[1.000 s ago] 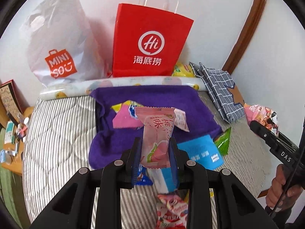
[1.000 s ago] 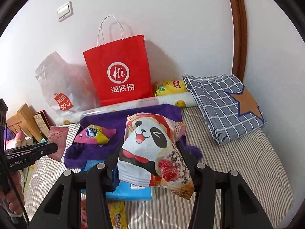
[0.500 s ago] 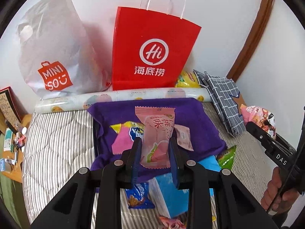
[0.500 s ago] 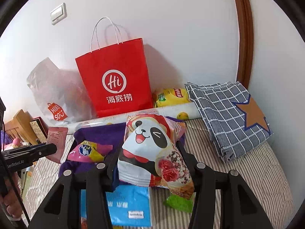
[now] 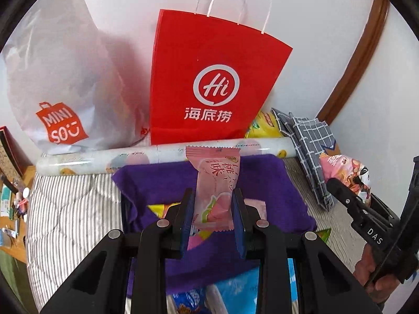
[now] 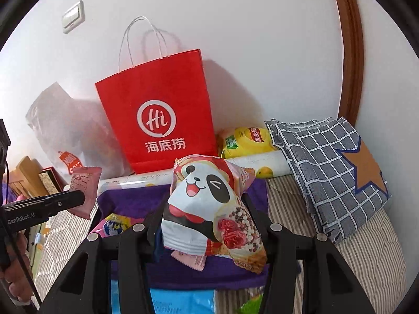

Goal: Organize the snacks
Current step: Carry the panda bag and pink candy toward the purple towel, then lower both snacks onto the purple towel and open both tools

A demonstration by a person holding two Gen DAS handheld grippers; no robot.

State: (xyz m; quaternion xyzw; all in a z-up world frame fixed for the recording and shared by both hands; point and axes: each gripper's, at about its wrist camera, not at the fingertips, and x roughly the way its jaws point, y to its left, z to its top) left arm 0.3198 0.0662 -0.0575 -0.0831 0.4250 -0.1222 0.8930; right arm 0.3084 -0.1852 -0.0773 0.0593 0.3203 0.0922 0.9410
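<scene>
Upright, pink packet (image 5: 214,191) stands lengthwise in left claw (image 5: 213,222).

both grippers angle downward, left gripper (image 5: 212,210) and right gripper (image 6: 207,225) each apparently clamped tight.

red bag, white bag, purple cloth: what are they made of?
Red bag: looks like matte paper; stiff flat panels, crisp folds, twisted cord handles.
White bag: likely thin plastic film, semi-translucent, softly crumpled with a faint sheen.
Purple cloth: fuzzy matte textile, perhaps fleece or terry; soft rumpled edges, no shine.
</scene>
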